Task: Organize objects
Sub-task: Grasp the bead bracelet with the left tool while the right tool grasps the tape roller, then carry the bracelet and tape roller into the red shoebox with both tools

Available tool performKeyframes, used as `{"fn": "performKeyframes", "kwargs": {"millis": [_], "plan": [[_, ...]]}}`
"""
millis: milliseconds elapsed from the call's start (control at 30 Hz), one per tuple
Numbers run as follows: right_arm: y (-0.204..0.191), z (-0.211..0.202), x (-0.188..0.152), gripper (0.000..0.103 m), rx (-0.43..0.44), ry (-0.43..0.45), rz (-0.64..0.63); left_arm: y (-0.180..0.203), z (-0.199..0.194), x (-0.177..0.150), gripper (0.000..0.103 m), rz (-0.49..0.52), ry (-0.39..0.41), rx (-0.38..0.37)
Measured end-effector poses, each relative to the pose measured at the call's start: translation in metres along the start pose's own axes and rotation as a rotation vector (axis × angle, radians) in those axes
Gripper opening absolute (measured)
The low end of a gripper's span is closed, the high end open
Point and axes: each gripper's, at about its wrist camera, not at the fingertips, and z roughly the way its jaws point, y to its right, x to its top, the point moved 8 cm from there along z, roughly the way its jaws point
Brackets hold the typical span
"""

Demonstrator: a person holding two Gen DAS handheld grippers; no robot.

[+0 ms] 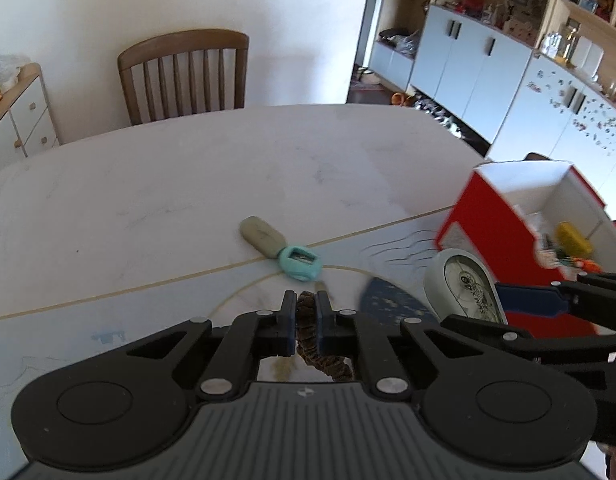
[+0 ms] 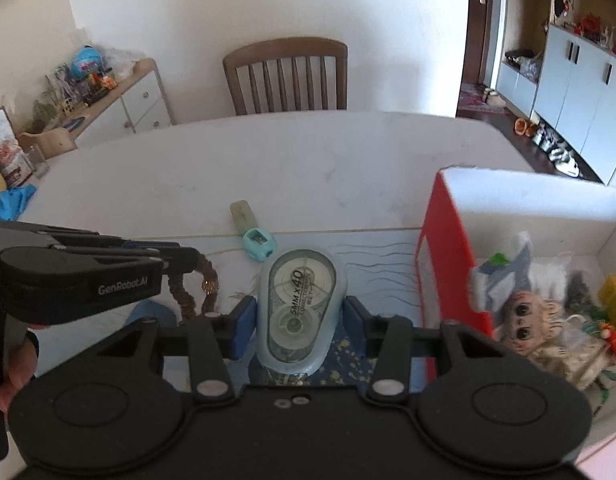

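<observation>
Right wrist view: my right gripper (image 2: 299, 322) clamps the correction tape (image 2: 295, 312); my left gripper (image 1: 305, 316) pinches the brown scrunchie (image 1: 308, 334). Red box (image 2: 448, 264) already holds toys. Eraser (image 2: 242, 216) and sharpener (image 2: 259, 243) remain on table (image 2: 308, 160).

Wooden chair (image 1: 183, 74), white wall (image 1: 107, 0)
</observation>
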Motion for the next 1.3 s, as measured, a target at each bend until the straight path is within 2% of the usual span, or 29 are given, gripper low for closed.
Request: {"fn": "performKeyframes", "kwargs": {"millis": [300,600,933,1300], "plan": [[0.023,-0.055,0.007,0.046,0.03,0.076,-0.008,0.041,-0.043,0.009,0.009,0.007,0.037,-0.061],[0.071,-0.086,0.002,0.046,0.002,0.094,-0.014,0.111,-0.056,0.027,0.009,0.053,0.076,-0.114],[0.151,-0.105,-0.004,0.046,-0.056,0.105,0.006,0.191,-0.043,0.049,0.009,0.107,0.087,-0.169],[0.241,-0.103,-0.014,0.046,-0.128,0.09,0.057,0.261,-0.004,0.067,0.009,0.153,0.036,-0.21]]}}
